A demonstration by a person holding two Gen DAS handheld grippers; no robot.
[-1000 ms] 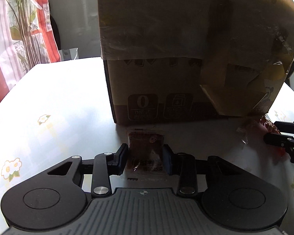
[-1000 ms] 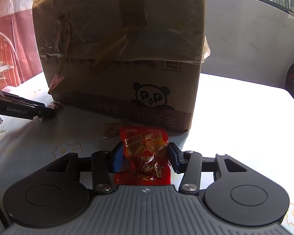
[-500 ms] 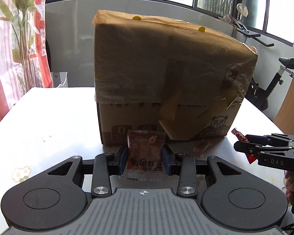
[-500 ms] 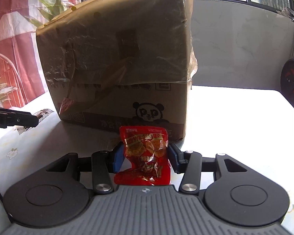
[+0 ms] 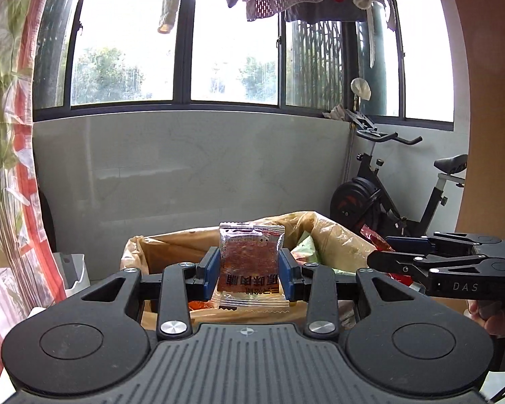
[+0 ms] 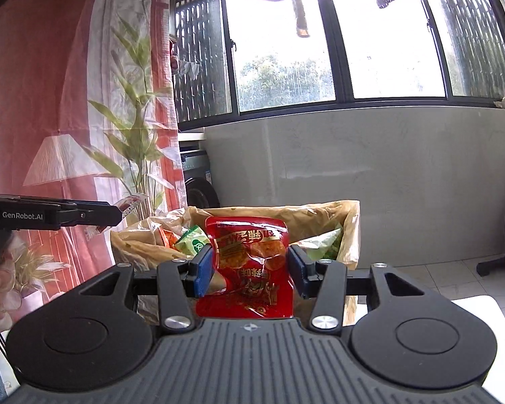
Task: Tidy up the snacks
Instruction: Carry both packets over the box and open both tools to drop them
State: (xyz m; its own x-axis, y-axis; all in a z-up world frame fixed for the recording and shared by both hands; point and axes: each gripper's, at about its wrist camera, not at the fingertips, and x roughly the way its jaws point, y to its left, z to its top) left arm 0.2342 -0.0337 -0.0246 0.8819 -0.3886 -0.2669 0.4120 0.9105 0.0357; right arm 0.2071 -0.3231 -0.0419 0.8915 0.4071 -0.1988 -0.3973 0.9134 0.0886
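With the left claw (image 5: 249, 269) pinching a clear brown-filled snack sachet (image 5: 250, 259) and the right claw (image 6: 250, 269) clamping a glossy red snack pouch (image 6: 250, 262), centre each over the open, plastic-lined cardboard box (image 6: 350, 225) before letting go.

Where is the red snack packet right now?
In the right wrist view, the red snack packet is clamped in the right gripper, held just in front of the open brown cardboard box, beside green packets inside.

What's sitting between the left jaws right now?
A clear snack packet with brownish contents, clamped upright by the left gripper, above the open cardboard box. Left wrist view shows it.
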